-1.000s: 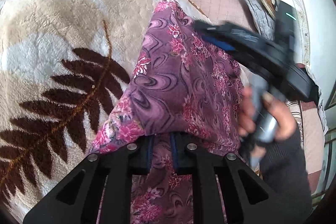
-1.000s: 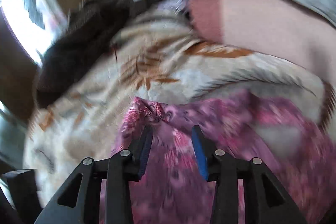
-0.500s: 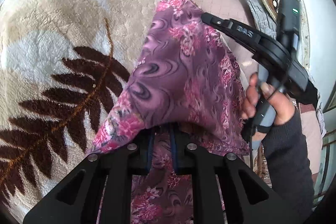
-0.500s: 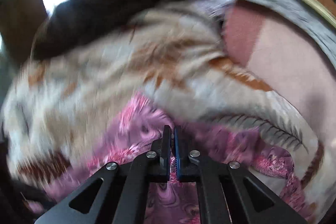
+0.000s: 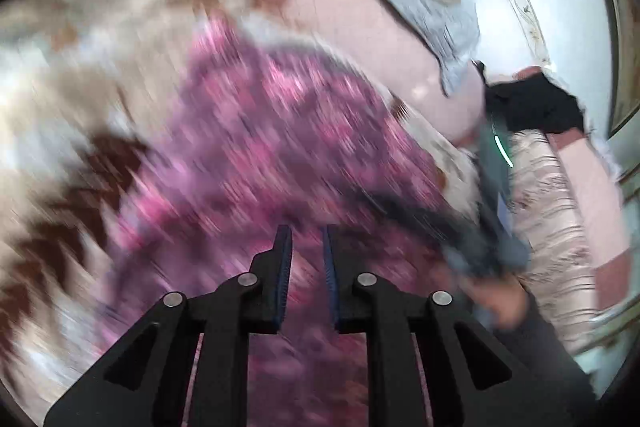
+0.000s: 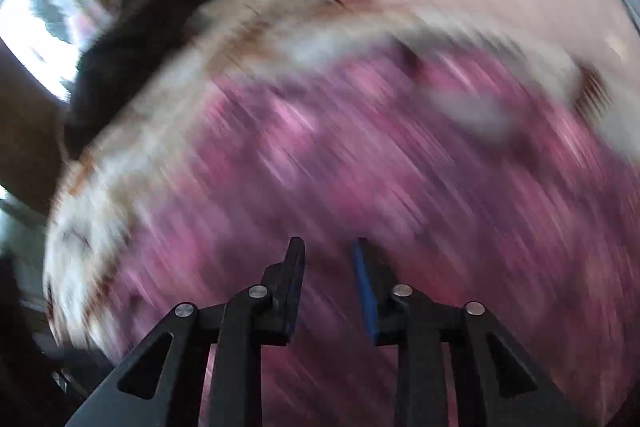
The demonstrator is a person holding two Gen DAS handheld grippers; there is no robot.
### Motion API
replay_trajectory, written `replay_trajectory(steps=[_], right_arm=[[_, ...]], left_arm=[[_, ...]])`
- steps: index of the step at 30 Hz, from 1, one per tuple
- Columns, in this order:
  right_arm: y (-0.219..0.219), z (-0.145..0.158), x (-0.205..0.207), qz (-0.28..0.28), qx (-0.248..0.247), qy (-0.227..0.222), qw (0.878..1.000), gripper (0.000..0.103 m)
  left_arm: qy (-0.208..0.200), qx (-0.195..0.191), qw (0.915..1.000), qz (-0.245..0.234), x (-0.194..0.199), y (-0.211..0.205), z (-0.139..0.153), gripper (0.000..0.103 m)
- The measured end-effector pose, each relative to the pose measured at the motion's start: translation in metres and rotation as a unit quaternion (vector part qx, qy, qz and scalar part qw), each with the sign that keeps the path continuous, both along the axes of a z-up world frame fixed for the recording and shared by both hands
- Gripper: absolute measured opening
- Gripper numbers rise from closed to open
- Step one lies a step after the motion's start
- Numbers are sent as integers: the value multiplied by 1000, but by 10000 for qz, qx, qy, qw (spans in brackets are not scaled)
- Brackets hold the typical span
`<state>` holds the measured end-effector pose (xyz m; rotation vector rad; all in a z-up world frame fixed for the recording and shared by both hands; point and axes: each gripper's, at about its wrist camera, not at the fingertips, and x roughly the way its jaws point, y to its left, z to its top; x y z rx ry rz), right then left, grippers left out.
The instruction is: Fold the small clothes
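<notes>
Left wrist view's a blur: purple floral garment [image 5: 280, 147] spread on the leaf-print blanket [image 5: 60, 75], left gripper [image 5: 306, 239] and right gripper [image 6: 328, 251] both spreading apart, gaps look empty. Looks mid-fold, just let go; next grab needs a fresh edge

One purple floral cloth garment [image 5: 256, 155] was counted on one cream plush blanket with brown leaf print [image 5: 60, 99], and two black two-finger grippers [image 5: 306, 239] [image 6: 328, 247] were seen.
</notes>
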<state>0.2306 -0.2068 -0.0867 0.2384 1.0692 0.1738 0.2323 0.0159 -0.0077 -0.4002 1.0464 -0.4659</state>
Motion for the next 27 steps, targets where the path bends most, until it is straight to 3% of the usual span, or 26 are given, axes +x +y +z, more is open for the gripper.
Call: replay_trajectory(steps=[2, 4, 6, 8, 11, 13, 14, 16, 17, 19, 21, 23, 24, 25, 27], right_arm=[[-39, 6, -32, -661, 114, -175, 9976, 28], [-89, 16, -70, -1592, 415, -510, 9851, 30], [-139, 15, -106, -2792, 613, -674, 9559, 38], [-160, 3, -120, -3254, 749, -564, 9409, 38], [-154, -8, -113, -2950, 695, -508, 9516, 37], [-138, 3, -99, -2576, 312, -604, 9638, 8], [-129, 15, -96, -2505, 113, -889, 9640, 8], [-131, 32, -102, -2609, 217, -1410, 9548, 8], [-134, 33, -100, -2758, 307, -1434, 9500, 8], [-137, 20, -89, -2884, 304, -1068, 9511, 8], [-141, -13, -76, -2825, 13, -168, 9591, 9], [-142, -10, -87, -2853, 114, -305, 9579, 10], [-140, 0, -94, -2939, 160, -421, 9548, 17], [-138, 8, -100, -2979, 238, -554, 9527, 18], [-133, 21, -115, -2884, 583, -921, 9513, 18]], left_arm=[[-226, 458, 9981, 336, 13, 13, 1, 26], [-78, 941, 9938, 588, 28, 22, -13, 27], [328, 1150, 9910, 605, 37, 24, -32, 27], [414, 1205, 9898, 636, 40, 25, -42, 28], [158, 1623, 9852, 534, 36, 14, -36, 29], [99, 1660, 9846, 535, 36, 13, -35, 29], [126, 1619, 9852, 549, 37, 16, -35, 29], [210, 1539, 9863, 561, 42, 18, -39, 29], [212, 1537, 9863, 552, 40, 21, -39, 29], [181, 1603, 9856, 515, 40, 17, -37, 30], [154, 1644, 9851, 475, 39, 14, -37, 30], [166, 1531, 9868, 498, 36, 16, -33, 30], [124, 1445, 9882, 490, 35, 16, -30, 30], [33, 1374, 9894, 463, 32, 14, -26, 30], [-85, 1457, 9886, 367, 30, 7, -24, 42]])
